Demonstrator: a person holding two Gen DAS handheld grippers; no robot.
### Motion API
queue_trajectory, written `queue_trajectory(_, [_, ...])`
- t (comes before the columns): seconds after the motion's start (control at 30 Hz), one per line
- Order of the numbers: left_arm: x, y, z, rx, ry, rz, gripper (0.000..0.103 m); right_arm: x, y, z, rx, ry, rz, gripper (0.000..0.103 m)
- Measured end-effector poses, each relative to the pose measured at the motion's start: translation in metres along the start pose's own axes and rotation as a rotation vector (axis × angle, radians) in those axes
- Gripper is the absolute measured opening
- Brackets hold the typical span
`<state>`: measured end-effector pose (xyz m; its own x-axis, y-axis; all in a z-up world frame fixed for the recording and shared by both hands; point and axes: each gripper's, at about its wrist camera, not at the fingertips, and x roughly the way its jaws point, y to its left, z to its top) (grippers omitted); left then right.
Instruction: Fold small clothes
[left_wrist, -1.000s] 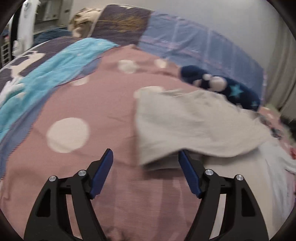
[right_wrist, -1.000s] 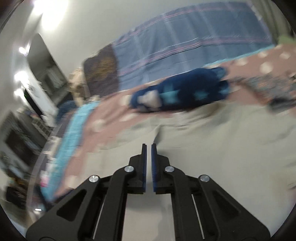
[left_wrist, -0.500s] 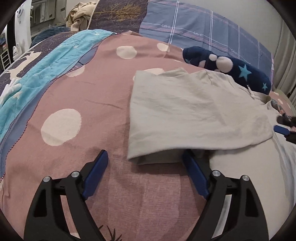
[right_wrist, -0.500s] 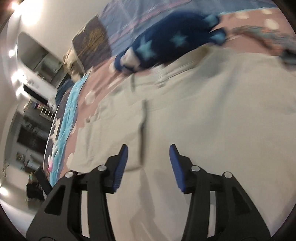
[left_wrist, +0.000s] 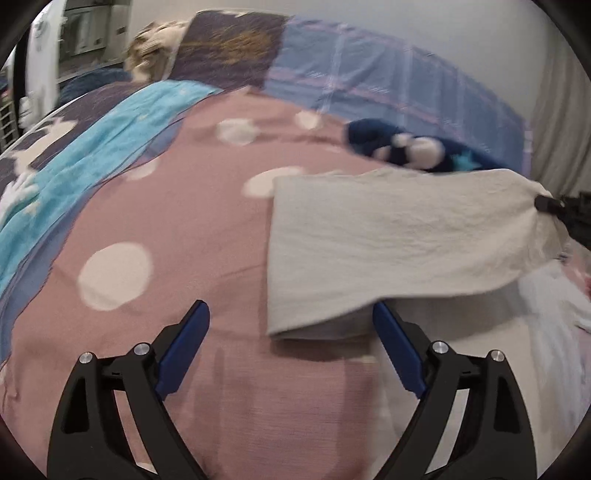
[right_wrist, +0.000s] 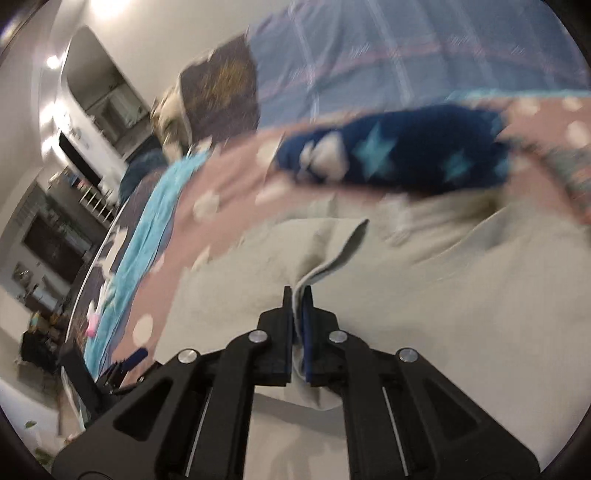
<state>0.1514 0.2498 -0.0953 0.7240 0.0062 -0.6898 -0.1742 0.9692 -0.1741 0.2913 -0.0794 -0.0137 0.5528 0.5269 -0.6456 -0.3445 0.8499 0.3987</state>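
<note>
Your work surface is a bed with a pink polka-dot cover (left_wrist: 192, 229). Directly on it lies the beige garment (left_wrist: 388, 236). Just behind the garment rests a navy star-patterned plush (left_wrist: 410, 151). Well to the garment's left, a turquoise blanket (left_wrist: 92, 162) runs along the bed.

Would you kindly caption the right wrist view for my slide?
Right gripper shut on a fold of beige garment over the pink dotted bedspread.

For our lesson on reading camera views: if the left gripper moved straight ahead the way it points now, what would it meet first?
Probably the near folded edge of the beige garment, lying on the pink dotted bedspread just ahead of the left gripper's open jaws. Depth is unclear, so it might graze the bedspread first.
</note>
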Motion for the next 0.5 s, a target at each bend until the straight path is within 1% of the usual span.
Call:
queue_trajectory(0.03, [-0.002,-0.008,0.002,0.021,-0.006,-0.017,0.091,-0.012,-0.008,0.004,-0.002,-0.014,-0.014,0.004])
queue_trajectory(0.07, [-0.002,-0.014,0.003,0.043,-0.008,-0.011,0.091,-0.025,-0.020,0.007,-0.001,-0.030,-0.039,0.004])
queue_trajectory(0.17, [0.014,-0.034,0.001,0.145,0.023,0.112,0.091,-0.038,-0.047,0.008,0.035,-0.036,-0.109,0.004])
queue_trajectory(0.2, [0.020,-0.038,-0.001,0.165,0.044,0.124,0.091,-0.040,-0.059,0.006,0.053,-0.031,-0.125,0.004])
queue_trajectory(0.3, [0.014,-0.040,-0.004,0.172,0.033,0.110,0.091,-0.047,-0.092,-0.006,0.106,-0.019,-0.171,0.004])
queue_trajectory(0.37, [0.010,-0.037,-0.005,0.165,0.027,0.107,0.091,-0.049,-0.107,-0.013,0.135,-0.016,-0.190,0.004])
queue_trajectory(0.43, [0.011,-0.034,-0.006,0.156,0.036,0.113,0.091,-0.049,-0.119,-0.018,0.168,-0.010,-0.188,0.004])
queue_trajectory(0.5, [0.011,-0.032,-0.008,0.147,0.041,0.111,0.091,-0.049,-0.129,-0.023,0.202,0.001,-0.164,0.004])
